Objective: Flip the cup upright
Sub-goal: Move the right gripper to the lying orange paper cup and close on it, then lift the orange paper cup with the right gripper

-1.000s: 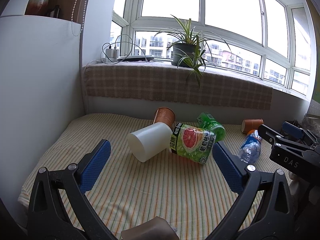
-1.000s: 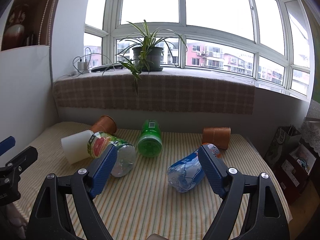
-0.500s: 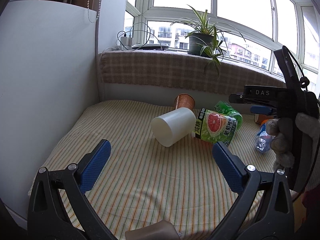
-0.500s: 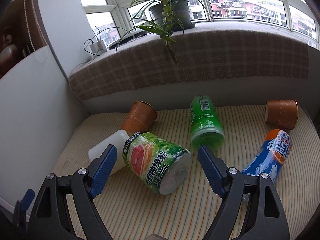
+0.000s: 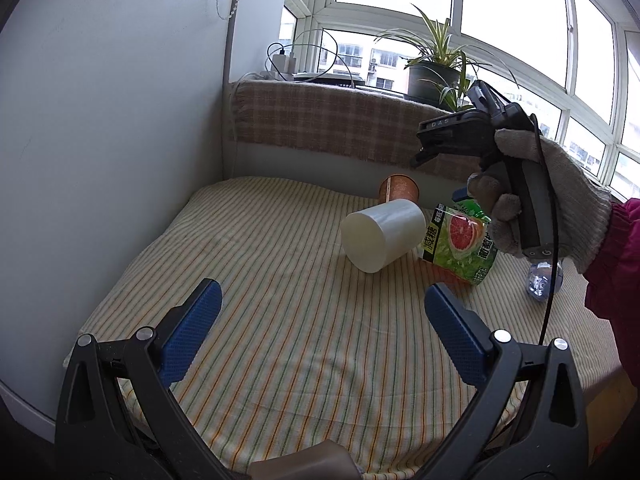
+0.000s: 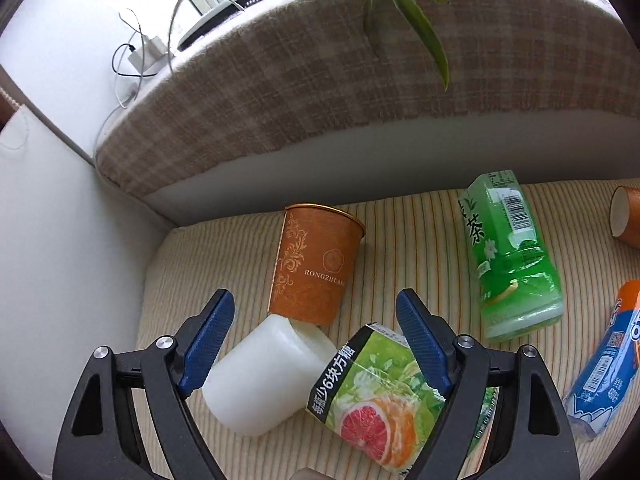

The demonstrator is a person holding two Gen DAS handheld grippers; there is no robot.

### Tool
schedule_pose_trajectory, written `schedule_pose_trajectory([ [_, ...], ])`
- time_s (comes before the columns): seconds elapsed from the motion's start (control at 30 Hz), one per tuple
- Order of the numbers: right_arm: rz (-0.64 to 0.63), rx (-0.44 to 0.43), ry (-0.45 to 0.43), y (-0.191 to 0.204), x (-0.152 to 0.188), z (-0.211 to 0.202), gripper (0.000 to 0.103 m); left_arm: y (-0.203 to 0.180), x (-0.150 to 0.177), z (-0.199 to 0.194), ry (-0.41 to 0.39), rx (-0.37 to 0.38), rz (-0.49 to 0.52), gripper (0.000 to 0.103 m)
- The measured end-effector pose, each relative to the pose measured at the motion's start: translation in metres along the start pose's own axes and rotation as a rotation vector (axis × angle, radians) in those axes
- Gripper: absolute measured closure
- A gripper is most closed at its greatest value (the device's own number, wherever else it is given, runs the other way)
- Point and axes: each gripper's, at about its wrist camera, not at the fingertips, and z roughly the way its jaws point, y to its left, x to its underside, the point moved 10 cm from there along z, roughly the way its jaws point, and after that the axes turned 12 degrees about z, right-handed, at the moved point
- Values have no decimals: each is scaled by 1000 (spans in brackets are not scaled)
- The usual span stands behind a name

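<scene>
A brown paper cup [image 6: 316, 264] with gold print lies on its side on the striped cloth [image 6: 404, 232], its open mouth toward the back wall; it shows small in the left wrist view [image 5: 399, 189]. My right gripper [image 6: 316, 336] is open and hovers above it, over the white bottle [image 6: 268, 376] and the grapefruit bottle [image 6: 380, 396]. A second brown cup [image 6: 628, 216] lies on its side at the far right edge. My left gripper [image 5: 320, 336] is open and empty, over bare cloth well in front of the cups. The right gripper body [image 5: 472, 132] shows there, held by a gloved hand.
A green tea bottle [image 6: 508, 256] and a blue bottle [image 6: 604, 376] lie right of the cup. A white wall panel [image 5: 108, 160] bounds the left side. A plaid-covered sill [image 6: 360, 80] with a potted plant [image 5: 436, 72] and cables runs along the back.
My right gripper has moved forward and down toward the near brown cup, which now sits between its open fingers in view. My left gripper has drawn back and turned left.
</scene>
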Motion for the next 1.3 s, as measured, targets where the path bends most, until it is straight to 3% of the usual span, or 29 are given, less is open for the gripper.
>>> schedule_pose_trajectory([
  [0.17, 65, 67, 62, 2, -7, 30, 20, 19, 6, -1, 2, -19, -26, 0],
  [0.63, 90, 184, 110, 1, -8, 73, 21, 69, 18, -5, 4, -79, -91, 0],
  [0.8, 125, 178, 140, -8, -3, 83, 29, 70, 17, -5, 2, -81, -93, 0],
  [0.9, 134, 149, 162, -6, -2, 89, 41, 69, 16, -5, 1, -79, -92, 0],
  [1.3, 47, 122, 90, 7, -9, 59, 42, 62, 14, -7, 0, -80, -72, 0],
])
